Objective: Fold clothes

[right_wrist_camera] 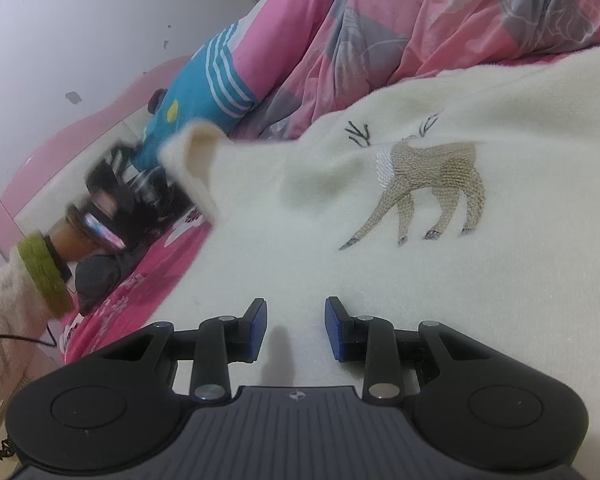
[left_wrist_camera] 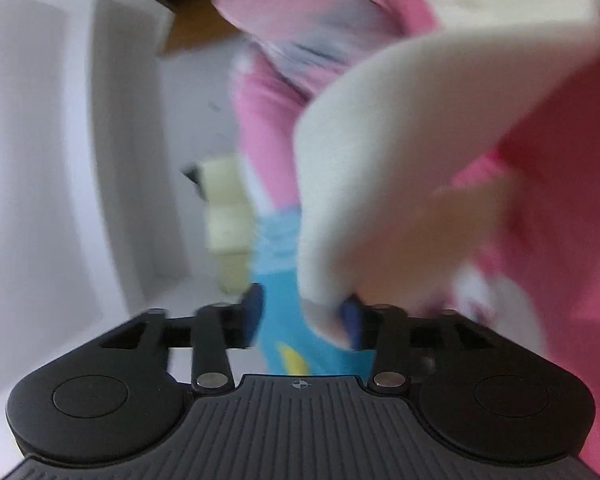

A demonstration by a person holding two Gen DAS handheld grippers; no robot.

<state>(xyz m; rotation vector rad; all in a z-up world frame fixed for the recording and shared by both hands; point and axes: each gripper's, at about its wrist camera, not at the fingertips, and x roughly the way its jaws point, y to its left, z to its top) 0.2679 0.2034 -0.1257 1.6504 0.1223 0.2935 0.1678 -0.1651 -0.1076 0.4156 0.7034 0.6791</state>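
A cream sweater (right_wrist_camera: pixel 380 280) with an embroidered deer (right_wrist_camera: pixel 428 192) lies spread on the bed. My right gripper (right_wrist_camera: pixel 296 328) hovers low over its near part, open, with only the flat knit under the gap. At the left, one corner of the sweater (right_wrist_camera: pixel 198 152) stands lifted beside my left gripper (right_wrist_camera: pixel 140 188), which is blurred and held by a hand in a green-cuffed sleeve (right_wrist_camera: pixel 44 276). In the left wrist view the cream sweater (left_wrist_camera: pixel 400 160) hangs close in front and brushes the right finger (left_wrist_camera: pixel 352 320). My left gripper (left_wrist_camera: pixel 302 314) has its jaws apart, not pinching the cloth.
A pink quilt (right_wrist_camera: pixel 380 32) with grey flowers is heaped at the back of the bed. A blue striped cushion or garment (right_wrist_camera: pixel 204 84) lies by the white wall (right_wrist_camera: pixel 80 20). Bright pink sheet (right_wrist_camera: pixel 140 292) shows at the left edge, with a dark cable near the sleeve.
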